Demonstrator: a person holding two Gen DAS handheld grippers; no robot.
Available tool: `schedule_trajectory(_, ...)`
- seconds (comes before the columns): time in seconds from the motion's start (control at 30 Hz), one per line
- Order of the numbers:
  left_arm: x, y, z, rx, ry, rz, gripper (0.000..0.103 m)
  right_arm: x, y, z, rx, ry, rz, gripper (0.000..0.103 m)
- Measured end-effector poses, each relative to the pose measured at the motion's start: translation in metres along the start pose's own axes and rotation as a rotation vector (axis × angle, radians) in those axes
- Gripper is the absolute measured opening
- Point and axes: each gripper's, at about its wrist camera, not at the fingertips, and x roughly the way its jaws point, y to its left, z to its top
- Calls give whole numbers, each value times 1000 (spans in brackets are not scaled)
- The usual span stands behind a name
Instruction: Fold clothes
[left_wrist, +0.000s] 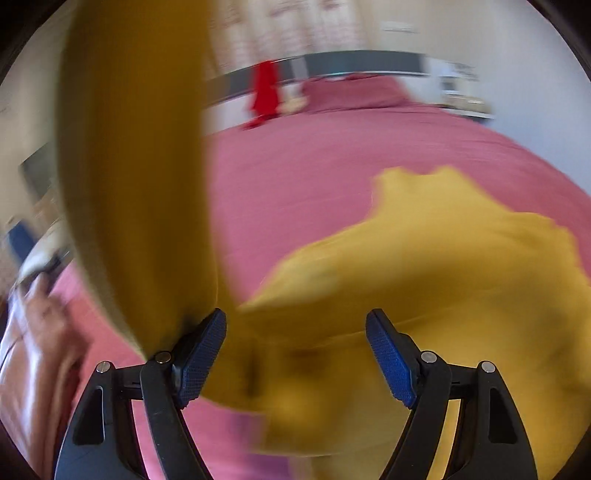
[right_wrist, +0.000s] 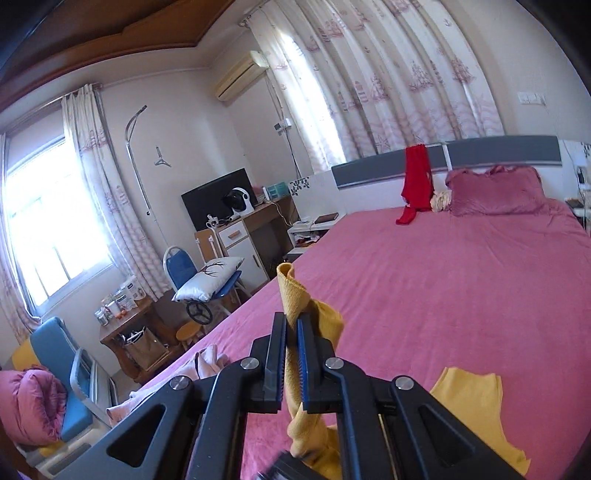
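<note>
Right gripper (right_wrist: 291, 354) jaws pinch the yellow garment (right_wrist: 295, 295) above the bed (right_wrist: 443, 277); left gripper (left_wrist: 295, 354) jaws spread.

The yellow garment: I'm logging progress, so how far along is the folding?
Early. Nothing looks folded yet. In hand: the right gripper is shut on a bunched part of the yellow garment, lifted off the pink bed; the left gripper is open, with blurred yellow cloth beyond it. Left: spreading it flat and every fold. A pale pink garment waits near the bed edge.

No legible text, labels or numbers anywhere.
</note>
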Motion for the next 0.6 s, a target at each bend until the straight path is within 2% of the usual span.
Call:
schedule_trajectory(0.07, 8, 24, -17, -42, 53, -13, 79, -3, -2, -4, 1, -4, -11, 5)
schedule_trajectory(0.13, 11, 32, -37, -26, 82, -13, 79, -5, -12, -12, 14, 4, -26, 5)
schedule_trajectory(0.2, 11, 37, -56, -35, 76, -11, 80, -3, -36, -25, 52, 37, -51, 5)
schedule_trajectory(0.3, 5, 50, -68, -158, 68, -61, 81, 1, -72, -45, 107, 88, -88, 5)
schedule_trajectory(0.4, -1, 41, -70, -154, 89, -118, 81, 5, -109, -65, 163, 138, -125, 5)
schedule_trajectory(0.47, -5, 34, -74, -134, 88, -139, 81, 7, -133, -79, 200, 172, -149, 10)
schedule_trajectory(0.53, -11, 25, -81, -103, 76, -148, 81, 24, -161, -111, 279, 253, -151, 24)
schedule_trajectory(0.6, -12, 21, -85, -88, 85, -149, 81, 44, -189, -146, 367, 344, -148, 25)
